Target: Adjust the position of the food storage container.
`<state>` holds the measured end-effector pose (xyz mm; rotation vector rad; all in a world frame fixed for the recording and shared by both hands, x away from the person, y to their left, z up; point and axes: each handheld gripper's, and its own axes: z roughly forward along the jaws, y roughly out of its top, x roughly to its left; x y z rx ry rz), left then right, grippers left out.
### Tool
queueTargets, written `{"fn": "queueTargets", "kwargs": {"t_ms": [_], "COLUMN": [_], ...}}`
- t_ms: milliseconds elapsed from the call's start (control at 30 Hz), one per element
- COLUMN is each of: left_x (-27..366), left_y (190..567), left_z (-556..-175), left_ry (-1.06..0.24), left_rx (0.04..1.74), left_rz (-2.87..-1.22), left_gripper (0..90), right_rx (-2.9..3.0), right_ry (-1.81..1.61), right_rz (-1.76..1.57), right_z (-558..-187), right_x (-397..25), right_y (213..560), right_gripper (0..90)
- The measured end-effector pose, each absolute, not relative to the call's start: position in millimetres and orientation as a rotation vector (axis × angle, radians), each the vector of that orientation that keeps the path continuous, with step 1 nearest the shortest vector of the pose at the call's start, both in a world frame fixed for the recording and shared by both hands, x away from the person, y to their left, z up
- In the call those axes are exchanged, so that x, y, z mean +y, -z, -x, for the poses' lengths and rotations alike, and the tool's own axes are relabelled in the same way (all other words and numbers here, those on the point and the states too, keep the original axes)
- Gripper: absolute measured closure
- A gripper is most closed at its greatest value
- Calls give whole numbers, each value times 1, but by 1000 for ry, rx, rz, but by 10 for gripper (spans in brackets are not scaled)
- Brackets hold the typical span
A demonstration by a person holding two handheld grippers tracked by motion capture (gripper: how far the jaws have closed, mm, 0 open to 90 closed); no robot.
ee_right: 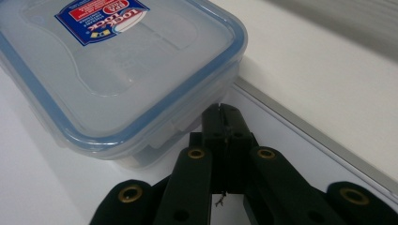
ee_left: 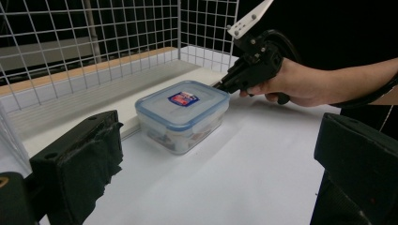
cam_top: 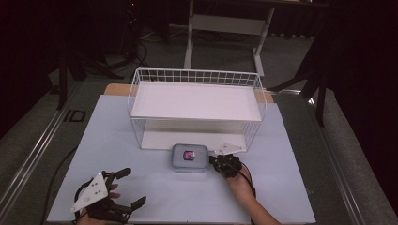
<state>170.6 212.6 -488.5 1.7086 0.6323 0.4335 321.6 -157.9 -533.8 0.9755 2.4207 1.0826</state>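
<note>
A clear plastic box (cam_top: 189, 157) with a blue-rimmed lid and a red-and-blue label sits on the white table, just in front of the wire rack's bottom shelf. My right gripper (cam_top: 212, 160) is shut, and its tips touch the box's right side. In the right gripper view the closed tips (ee_right: 220, 111) press just under the lid rim of the box (ee_right: 117, 70), with nothing between them. My left gripper (cam_top: 136, 186) is open near the table's front left, away from the box. Its view looks between its wide-apart jaws at the box (ee_left: 183, 115) and the right gripper (ee_left: 224, 85).
A white wire rack (cam_top: 197, 75) with two flat shelves stands mid-table, open towards me. Its bottom shelf edge (ee_right: 309, 126) runs right behind the box. The white table sheet (cam_top: 183, 197) stretches between the grippers. A desk frame (cam_top: 225, 23) stands beyond the table.
</note>
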Motion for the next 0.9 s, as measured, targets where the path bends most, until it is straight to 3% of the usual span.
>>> {"fn": "queueTargets", "kwargs": {"t_ms": [400,567,667,800,867,900], "left_x": [212,211,210,208,206,204], "left_y": [489,490,490,492,490,488], "left_z": [-170,-171,-171,-172,-169,-167], "left_ry": [-427,-426,-426,-427,-460,-477], "left_rx": [631,637,638,652,664,658], "left_rz": [-1714,-1719,-1727,-1740,-1733,-1733], "left_gripper": [23,23,23,23,23,23], "right_rx": [2381,2334,2304,2284,2266,2287], "right_ry": [-1107,-1141,-1205,-1235,-1246,-1232], "right_rz": [-962,-922,-933,-924,-923,-916], "right_z": [-321,-306,-296,-285,-281,-279], "right_x": [-156,-170,-179,-187,-190,-190], "right_y": [527,511,502,494,492,492], "right_gripper": [898,833,636,452,253,210]}}
